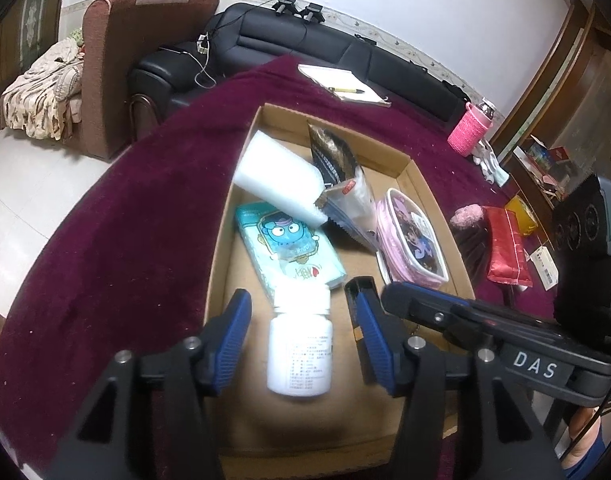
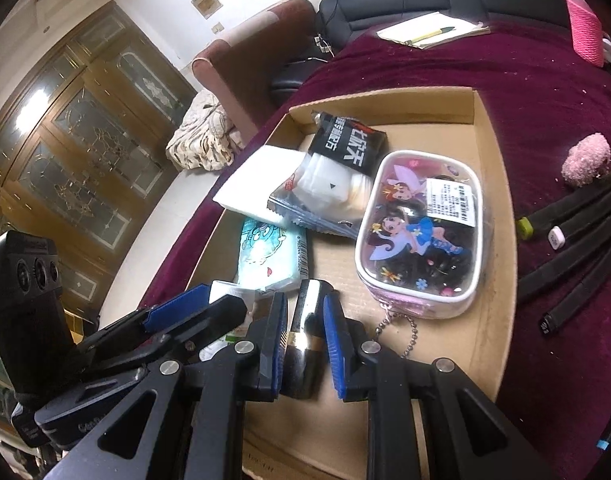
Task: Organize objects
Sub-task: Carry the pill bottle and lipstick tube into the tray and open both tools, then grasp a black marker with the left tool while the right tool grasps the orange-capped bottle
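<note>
place: home living room | cues: black sofa (image 1: 325, 46); armchair (image 1: 117, 60); glass-door cabinet (image 2: 77, 152)

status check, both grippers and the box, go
Left gripper open, straddling white pill bottle in cardboard box. Right gripper around black tube, contact unclear. Pink pouch beside it.

A maroon cloth (image 2: 545, 128) covers the table. On it sit a cardboard tray (image 2: 501, 216), a notepad (image 2: 429, 26) (pen (image 2: 429, 35) on top), a pink bottle sleeve (image 1: 467, 132), a pink plush (image 2: 587, 159), a red packet (image 1: 505, 246) — and several black sticks (image 2: 573, 236), perhaps markers.
</note>
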Demonstrator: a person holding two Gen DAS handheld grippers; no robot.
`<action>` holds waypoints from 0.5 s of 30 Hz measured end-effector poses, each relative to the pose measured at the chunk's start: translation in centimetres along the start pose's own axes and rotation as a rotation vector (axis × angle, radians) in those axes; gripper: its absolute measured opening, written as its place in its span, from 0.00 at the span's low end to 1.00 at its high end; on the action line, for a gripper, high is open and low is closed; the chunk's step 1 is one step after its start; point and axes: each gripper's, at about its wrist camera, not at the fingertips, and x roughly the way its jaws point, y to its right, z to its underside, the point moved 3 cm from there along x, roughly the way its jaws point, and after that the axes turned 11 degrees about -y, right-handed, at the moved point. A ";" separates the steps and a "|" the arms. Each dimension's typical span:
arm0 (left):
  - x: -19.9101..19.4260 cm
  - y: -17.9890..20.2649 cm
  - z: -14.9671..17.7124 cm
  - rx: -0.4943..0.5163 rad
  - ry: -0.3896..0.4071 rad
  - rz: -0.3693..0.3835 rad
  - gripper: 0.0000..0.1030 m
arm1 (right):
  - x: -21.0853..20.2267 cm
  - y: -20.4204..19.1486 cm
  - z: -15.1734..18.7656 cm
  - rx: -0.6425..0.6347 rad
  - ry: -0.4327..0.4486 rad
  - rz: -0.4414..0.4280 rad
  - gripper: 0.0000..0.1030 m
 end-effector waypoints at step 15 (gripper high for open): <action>-1.8 4.3 0.6 0.076 0.016 0.014 0.53 | -8.0 4.7 2.9 0.098 0.153 -0.011 0.27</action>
